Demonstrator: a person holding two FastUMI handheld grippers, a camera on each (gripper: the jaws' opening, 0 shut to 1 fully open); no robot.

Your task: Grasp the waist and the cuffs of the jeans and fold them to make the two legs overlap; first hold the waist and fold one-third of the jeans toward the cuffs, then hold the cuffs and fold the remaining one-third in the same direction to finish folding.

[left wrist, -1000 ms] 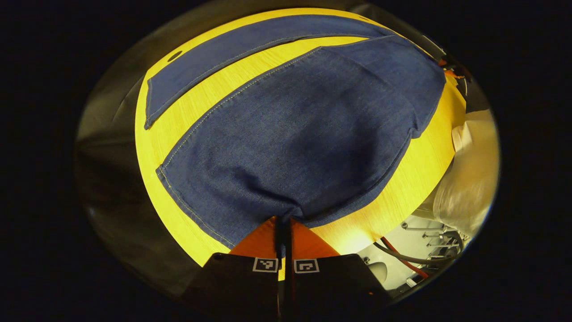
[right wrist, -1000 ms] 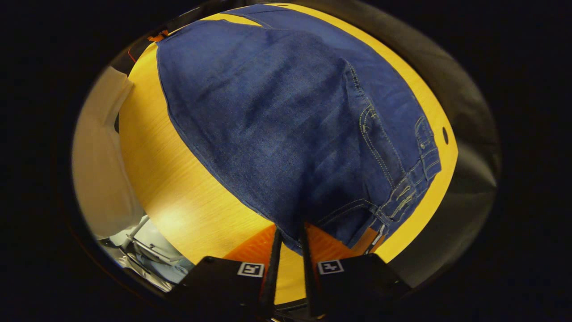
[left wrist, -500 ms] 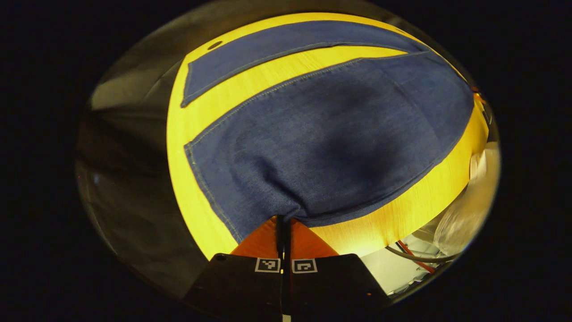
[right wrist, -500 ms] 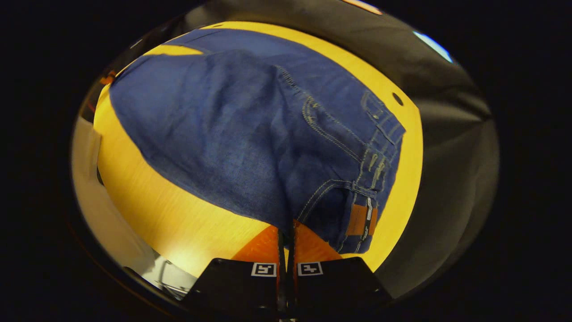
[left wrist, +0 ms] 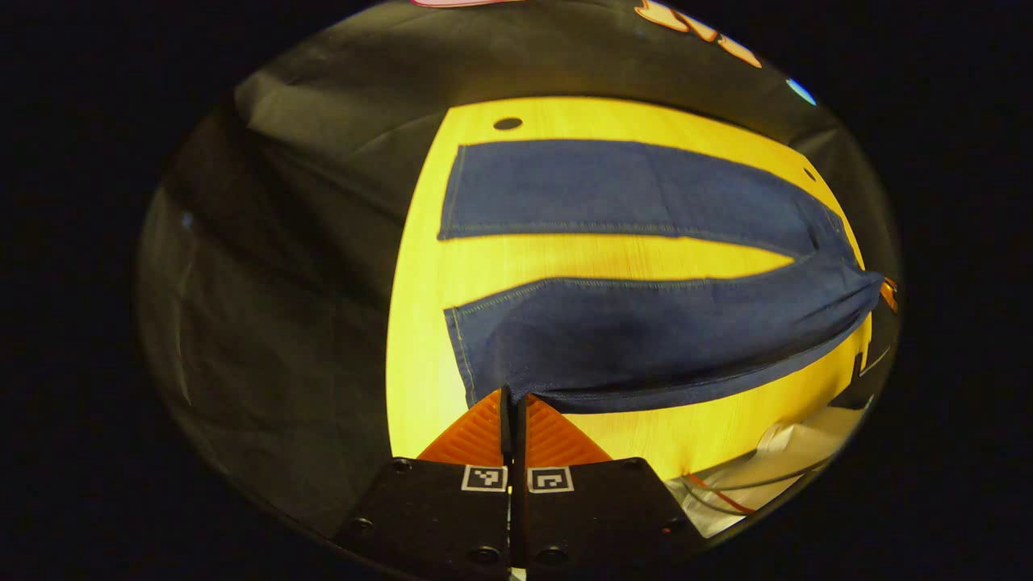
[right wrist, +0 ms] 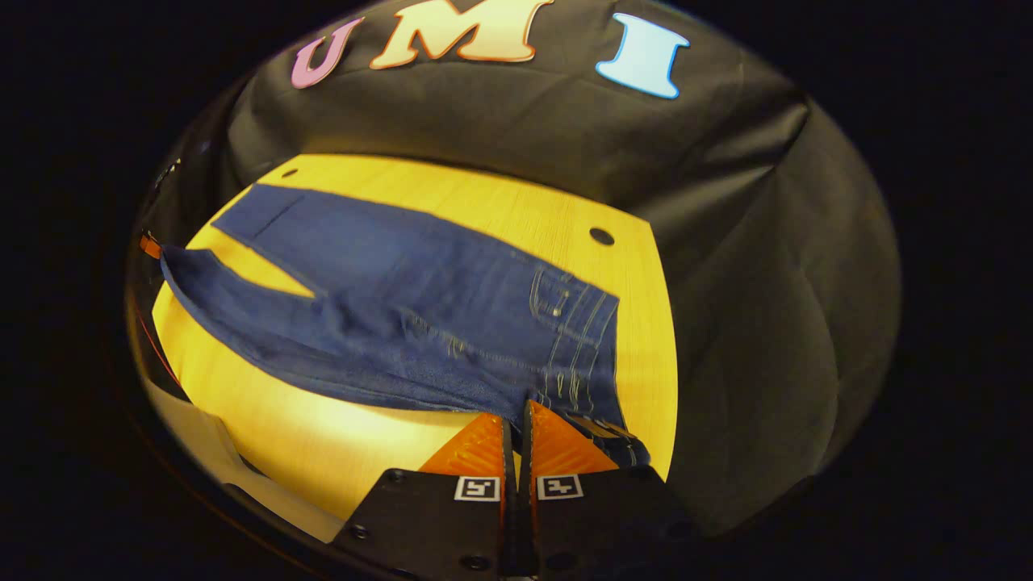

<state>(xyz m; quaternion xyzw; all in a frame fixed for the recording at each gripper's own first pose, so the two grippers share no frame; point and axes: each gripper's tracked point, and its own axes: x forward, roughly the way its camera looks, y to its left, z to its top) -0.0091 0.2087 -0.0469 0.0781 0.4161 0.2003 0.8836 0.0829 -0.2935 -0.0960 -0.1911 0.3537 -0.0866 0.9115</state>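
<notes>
Near leg (left wrist: 646, 339) of jeans (right wrist: 420, 298) pinched at cuff by left tongs (left wrist: 512, 397) and at waist by right tongs (right wrist: 516, 413), both clenched, parallel to far leg (left wrist: 613, 190) toward table's (left wrist: 420, 323) back edge.

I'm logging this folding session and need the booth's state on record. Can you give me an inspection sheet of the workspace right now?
Surface: yellow wooden table, with round holes near its far edge.
Job's things: blue jeans spread out, legs apart, not yet overlapped; near leg lifted at its edge, far leg flat.
Clutter: nothing seen on the table.
Grippers: left gripper shut on the near leg's cuff; right gripper shut on the waist.
Cables: thin cables past the table's near edge.
Surroundings: black cloth wall behind the table; pale fabric at the near side.
</notes>
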